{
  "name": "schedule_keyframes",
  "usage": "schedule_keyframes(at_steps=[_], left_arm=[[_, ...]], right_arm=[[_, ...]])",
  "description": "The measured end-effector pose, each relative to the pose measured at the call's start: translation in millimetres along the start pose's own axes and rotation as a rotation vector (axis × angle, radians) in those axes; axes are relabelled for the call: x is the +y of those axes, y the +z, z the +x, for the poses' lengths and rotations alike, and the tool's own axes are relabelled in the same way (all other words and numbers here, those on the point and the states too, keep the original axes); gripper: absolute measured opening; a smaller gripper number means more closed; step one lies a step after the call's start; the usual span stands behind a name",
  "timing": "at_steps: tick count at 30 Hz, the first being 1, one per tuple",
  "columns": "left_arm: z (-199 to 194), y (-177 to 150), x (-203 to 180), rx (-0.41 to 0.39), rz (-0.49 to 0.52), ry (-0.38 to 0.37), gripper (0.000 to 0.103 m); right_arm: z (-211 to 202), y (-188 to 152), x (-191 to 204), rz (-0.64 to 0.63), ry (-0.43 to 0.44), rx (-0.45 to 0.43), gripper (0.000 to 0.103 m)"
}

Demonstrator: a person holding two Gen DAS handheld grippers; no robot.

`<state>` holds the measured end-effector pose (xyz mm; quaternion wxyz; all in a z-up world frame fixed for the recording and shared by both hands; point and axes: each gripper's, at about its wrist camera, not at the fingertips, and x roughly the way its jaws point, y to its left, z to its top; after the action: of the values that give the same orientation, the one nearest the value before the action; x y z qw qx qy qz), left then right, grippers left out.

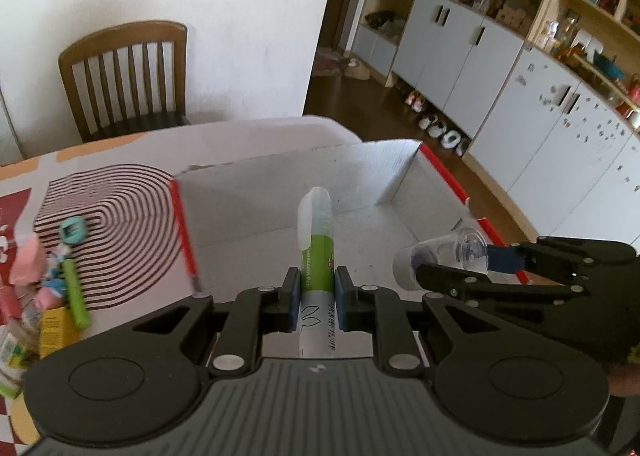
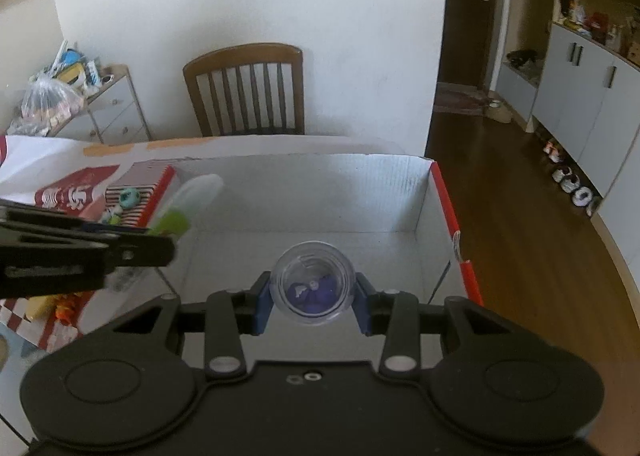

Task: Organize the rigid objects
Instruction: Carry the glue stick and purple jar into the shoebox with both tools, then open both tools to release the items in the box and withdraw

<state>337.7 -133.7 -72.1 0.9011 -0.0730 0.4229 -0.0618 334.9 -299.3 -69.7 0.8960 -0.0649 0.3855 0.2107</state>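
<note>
Small items: a pink eraser-like block [image 1: 26, 264], a teal trinket [image 1: 72, 231] and a green pen [image 1: 75, 293] lie in a loose pile at the far left of the table, on and beside the striped lid.
Striped lid: a flat black-and-white striped box lid [image 1: 120, 232] with a red edge lies on the table, just left of the open box.
Chair: a wooden chair [image 1: 128, 76] stands behind the table against the white wall.
Left gripper: the left gripper [image 1: 316, 298] is clamped on a marker, its blue pads pressing both sides of the barrel.
Marker: the green-and-white marker [image 1: 316, 252] with a translucent cap points forward, away from the camera, and hangs above the floor of the box.
Box: the open white cardboard box [image 1: 280, 184] with red rims sits on the table, under both grippers.
Right gripper: the right gripper [image 2: 312, 296] is closed around a clear jar, one blue pad on each side.
Jar: the small clear jar [image 2: 312, 284] holds purple pieces; it is held on its side over the right part of the box, its round end facing the right wrist camera.
Cabinets: grey-white cabinets [image 1: 520, 96] and open shelves line the right wall, with shoes on the floor beneath.
</note>
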Motion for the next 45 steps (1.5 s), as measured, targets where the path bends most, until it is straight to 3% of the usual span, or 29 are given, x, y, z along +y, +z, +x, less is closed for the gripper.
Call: schedule_keyframes(at_steps=[12, 26, 34, 45], left_arm=[[87, 7, -7, 0.184, -0.041, 0.068, 0.017], [129, 3, -4, 0.346, -0.049, 0.104, 0.017], [130, 2, -3, 0.373, -0.073, 0.124, 0.017], [95, 0, -12, 0.278, -0.035, 0.112, 0.017]], right_arm=[[46, -4, -15, -0.101, 0.040, 0.145, 0.039], [68, -9, -25, -0.137, 0.066, 0.228, 0.039], [68, -12, -23, -0.132, 0.086, 0.247, 0.041], [55, -9, -28, -0.111, 0.089, 0.228, 0.052]])
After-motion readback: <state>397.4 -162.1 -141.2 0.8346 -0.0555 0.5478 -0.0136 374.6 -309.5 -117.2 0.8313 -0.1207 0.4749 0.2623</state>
